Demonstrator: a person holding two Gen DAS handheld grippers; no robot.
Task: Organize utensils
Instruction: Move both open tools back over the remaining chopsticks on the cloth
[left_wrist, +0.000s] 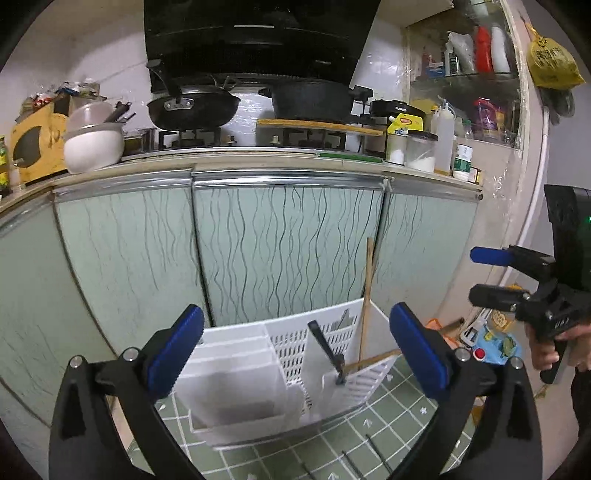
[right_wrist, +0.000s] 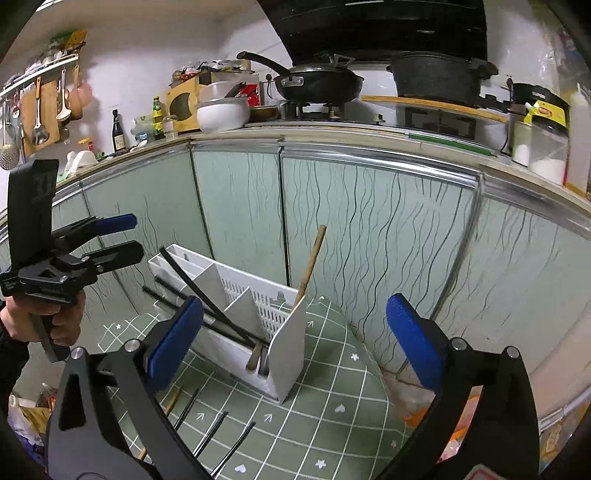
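A white slotted utensil caddy (left_wrist: 288, 347) (right_wrist: 291, 339) stands on a green checked mat (left_wrist: 369, 424) (right_wrist: 332, 387) in front of the cabinet doors. A wooden-handled utensil (left_wrist: 367, 295) (right_wrist: 310, 266) leans in its right end beside a black-handled utensil (left_wrist: 325, 345). Long black chopsticks (right_wrist: 192, 280) lean across its other compartments. More black chopsticks (left_wrist: 352, 463) (right_wrist: 212, 432) lie loose on the mat near me. My left gripper (left_wrist: 301, 350) (right_wrist: 133, 236) and my right gripper (right_wrist: 295, 341) (left_wrist: 476, 275) are both open and hold nothing, a short way in front of the caddy.
Pale green cabinet doors (left_wrist: 280, 240) rise just behind the caddy. The counter above carries a frying pan (right_wrist: 317, 86), a black pot (left_wrist: 314, 99), a white bowl (left_wrist: 94, 147) and jars (left_wrist: 421, 151). Bags and a blue toy (left_wrist: 495, 347) clutter the floor at the right.
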